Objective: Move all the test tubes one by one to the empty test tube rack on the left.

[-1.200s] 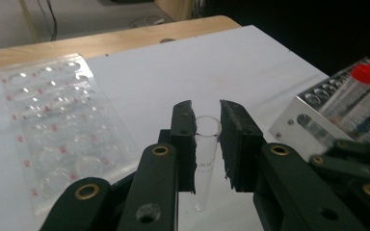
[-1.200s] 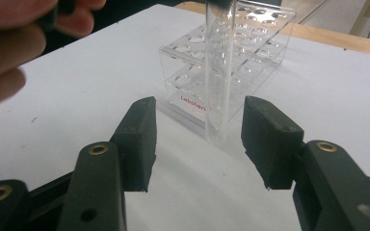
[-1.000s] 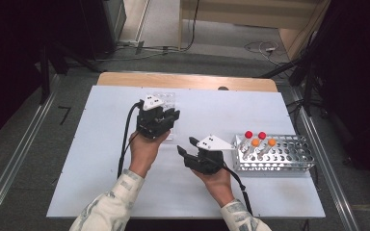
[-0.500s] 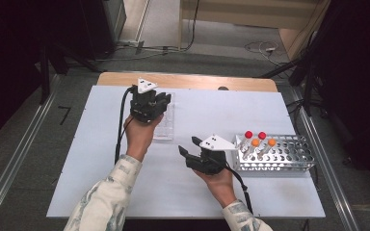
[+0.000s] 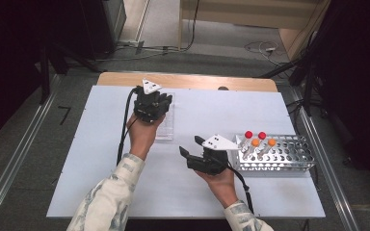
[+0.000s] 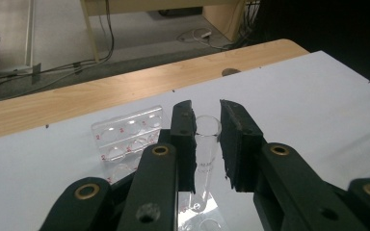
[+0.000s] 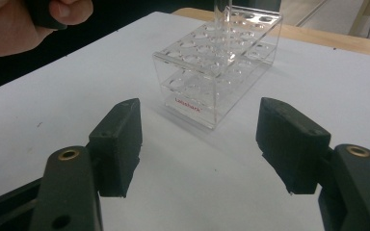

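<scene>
The left gripper (image 6: 206, 139) is pinching a clear tube (image 6: 204, 159) upright, open mouth up, directly over the clear rack (image 6: 125, 137). The right gripper (image 7: 200, 144) is spreading wider, gripping nothing, the clear rack ahead; the metal rack (image 5: 282, 154) is sitting beside it.

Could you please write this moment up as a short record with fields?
left claw: shut on a clear test tube, held over the clear plastic rack
right claw: open, jaws just been opening, nothing between them, low over the white table
clear plastic rack: near the table's far edge, under the left claw in the high view
metal rack: at the table's right, beside the right claw
capped tubes: two red, two orange, upright at the metal rack's left end
</scene>
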`<action>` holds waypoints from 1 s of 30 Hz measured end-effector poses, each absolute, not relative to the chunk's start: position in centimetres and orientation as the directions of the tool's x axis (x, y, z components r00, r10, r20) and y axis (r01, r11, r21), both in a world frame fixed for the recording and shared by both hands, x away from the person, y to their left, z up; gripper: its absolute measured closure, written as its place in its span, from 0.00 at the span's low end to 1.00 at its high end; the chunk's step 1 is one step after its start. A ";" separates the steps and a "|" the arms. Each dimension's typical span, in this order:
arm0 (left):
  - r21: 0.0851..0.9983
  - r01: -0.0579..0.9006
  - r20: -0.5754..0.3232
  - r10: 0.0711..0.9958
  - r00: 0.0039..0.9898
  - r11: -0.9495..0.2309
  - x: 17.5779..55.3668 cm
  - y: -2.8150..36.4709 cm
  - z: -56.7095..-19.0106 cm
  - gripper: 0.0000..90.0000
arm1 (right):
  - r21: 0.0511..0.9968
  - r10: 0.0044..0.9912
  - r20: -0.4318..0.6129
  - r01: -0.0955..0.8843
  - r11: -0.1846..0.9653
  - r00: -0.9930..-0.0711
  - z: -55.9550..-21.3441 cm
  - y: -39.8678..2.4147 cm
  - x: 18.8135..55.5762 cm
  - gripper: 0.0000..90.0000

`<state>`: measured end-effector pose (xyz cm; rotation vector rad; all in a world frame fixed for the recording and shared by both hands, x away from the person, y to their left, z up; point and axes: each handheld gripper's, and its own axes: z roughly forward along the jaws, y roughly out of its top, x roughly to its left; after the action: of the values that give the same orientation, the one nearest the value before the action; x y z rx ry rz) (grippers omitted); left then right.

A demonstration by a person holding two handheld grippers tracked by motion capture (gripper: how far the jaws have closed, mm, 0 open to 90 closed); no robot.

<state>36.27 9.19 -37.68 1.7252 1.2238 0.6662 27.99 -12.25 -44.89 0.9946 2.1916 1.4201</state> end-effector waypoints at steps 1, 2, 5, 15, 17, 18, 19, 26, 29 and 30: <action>0.885 0.449 -0.058 0.929 0.366 -0.122 36.3 9.1 -37.8 0.86 | 0.894 0.714 0.086 0.369 0.252 -0.695 -44.9 -12.2 28.0 0.34; 0.885 0.450 -0.057 0.929 0.366 -0.123 36.3 9.0 -38.0 0.86 | 0.894 0.713 0.088 0.371 0.252 -0.696 -44.9 -12.3 28.0 0.34; 0.882 0.455 -0.056 0.932 0.359 -0.123 36.2 8.8 -38.8 0.86 | 0.896 0.707 0.100 0.372 0.242 -0.700 -44.9 -12.4 27.9 0.33; 0.860 0.490 -0.041 0.937 0.347 -0.143 36.4 8.4 -41.8 0.85 | 0.894 0.705 0.105 0.377 0.243 -0.702 -45.1 -12.4 27.8 0.31; 0.855 0.497 -0.038 0.938 0.345 -0.149 36.4 8.4 -42.1 0.85 | 0.893 0.704 0.106 0.379 0.243 -0.702 -45.1 -12.4 27.8 0.31; 0.854 0.500 -0.043 0.938 0.344 -0.144 36.4 8.4 -42.3 0.85 | 0.891 0.705 0.110 0.383 0.242 -0.700 -45.1 -12.4 27.8 0.31; 0.853 0.502 -0.047 0.938 0.344 -0.141 36.5 8.4 -42.4 0.84 | 0.892 0.704 0.108 0.381 0.243 -0.702 -45.2 -12.4 27.8 0.31; 0.859 0.497 -0.066 0.936 0.344 -0.122 36.3 8.8 -42.3 0.80 | 0.893 0.702 0.106 0.378 0.245 -0.704 -45.2 -12.5 27.7 0.31; 0.860 0.497 -0.075 0.935 0.347 -0.115 36.1 9.0 -42.0 0.70 | 0.891 0.704 0.102 0.379 0.249 -0.703 -45.0 -12.7 27.6 0.31; 0.861 0.496 -0.077 0.935 0.347 -0.114 36.0 9.0 -41.9 0.65 | 0.891 0.706 0.101 0.380 0.250 -0.701 -45.0 -12.8 27.5 0.31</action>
<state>35.98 8.98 -41.90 1.7502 1.2751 0.6412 27.48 -12.83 -44.99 1.0016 2.2071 1.4315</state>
